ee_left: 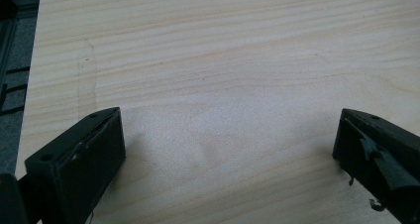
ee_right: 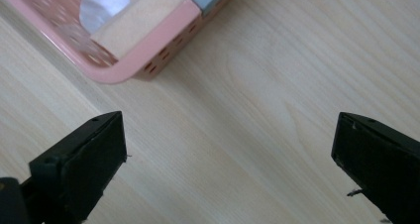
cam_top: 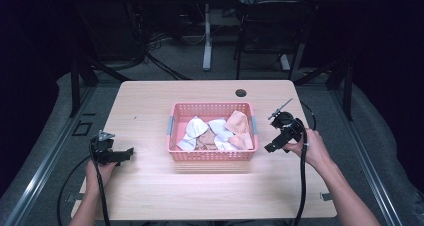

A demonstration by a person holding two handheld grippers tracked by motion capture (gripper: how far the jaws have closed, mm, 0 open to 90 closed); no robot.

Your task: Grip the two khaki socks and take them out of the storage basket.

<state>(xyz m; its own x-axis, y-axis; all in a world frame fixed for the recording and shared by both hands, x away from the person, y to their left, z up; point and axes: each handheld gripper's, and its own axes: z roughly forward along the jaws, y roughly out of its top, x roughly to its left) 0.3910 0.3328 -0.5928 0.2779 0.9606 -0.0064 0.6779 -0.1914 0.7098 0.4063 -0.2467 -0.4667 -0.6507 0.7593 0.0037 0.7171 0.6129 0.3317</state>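
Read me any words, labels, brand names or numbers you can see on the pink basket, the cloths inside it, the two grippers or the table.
There are none to read: the pink basket, the cloths, the table, the left gripper and the right gripper show no legible writing, label or number.

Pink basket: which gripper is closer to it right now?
Right. The right gripper hovers just off the pink basket at its right side, jaws open; the left gripper sits farther out over bare table to the basket's left.
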